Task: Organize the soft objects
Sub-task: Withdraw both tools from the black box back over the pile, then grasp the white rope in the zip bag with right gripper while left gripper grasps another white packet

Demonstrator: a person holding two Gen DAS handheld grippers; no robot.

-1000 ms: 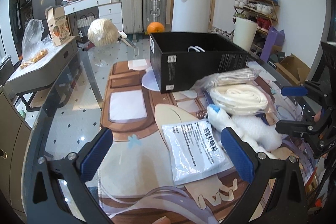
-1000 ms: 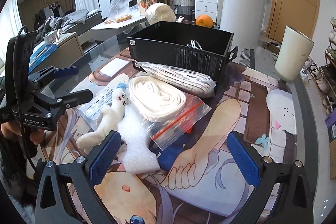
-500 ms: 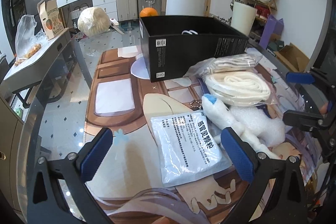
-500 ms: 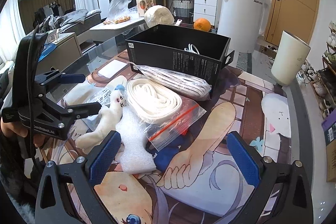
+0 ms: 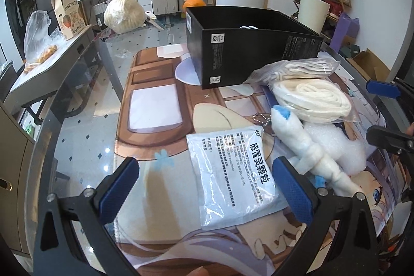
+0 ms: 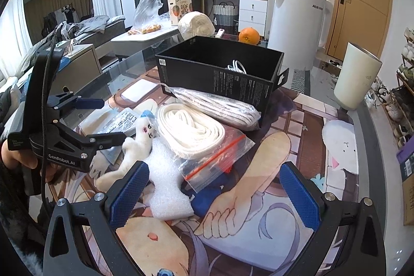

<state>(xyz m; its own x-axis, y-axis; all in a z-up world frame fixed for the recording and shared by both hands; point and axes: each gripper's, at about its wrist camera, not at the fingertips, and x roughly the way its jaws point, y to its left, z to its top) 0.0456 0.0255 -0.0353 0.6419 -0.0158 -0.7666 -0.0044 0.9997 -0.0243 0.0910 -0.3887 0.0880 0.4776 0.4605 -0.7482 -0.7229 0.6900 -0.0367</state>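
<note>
Fingers on my left gripper (image 5: 205, 188) stand wide apart with nothing between them, hovering over the printed mat (image 5: 155, 126) on the glass bench (image 5: 77, 120). Between the blue pads, toward 1 o'clock in the left wrist view, lies a flat white sachet (image 5: 233, 170) with Chinese print. Just beside it at 2 o'clock is a white plush toy (image 5: 305, 146) with a blue tip, lying across a piece of white foam wrap (image 5: 339, 144).

Beyond those, at 1 o'clock, a clear zip bag of coiled white cord (image 5: 313, 97) rests on the mat, and a second bag of white cord (image 5: 297, 67) leans against the near wall of the open black box (image 5: 245, 53). Something white shows inside the box; I think it is a cable, but the view is too small to be sure.

My right gripper (image 6: 211, 195) is likewise spread fully, holding nothing. Its left pad hangs above the foam wrap (image 6: 168, 185), and the plush toy (image 6: 134, 144) lies at 10 o'clock with the coiled cord bag (image 6: 196, 131) at 12. The left gripper (image 6: 103, 120) shows at 9 o'clock in this view, one finger close to the toy's head.

An orange (image 6: 249, 35) sits past the box at 12 o'clock.
</note>
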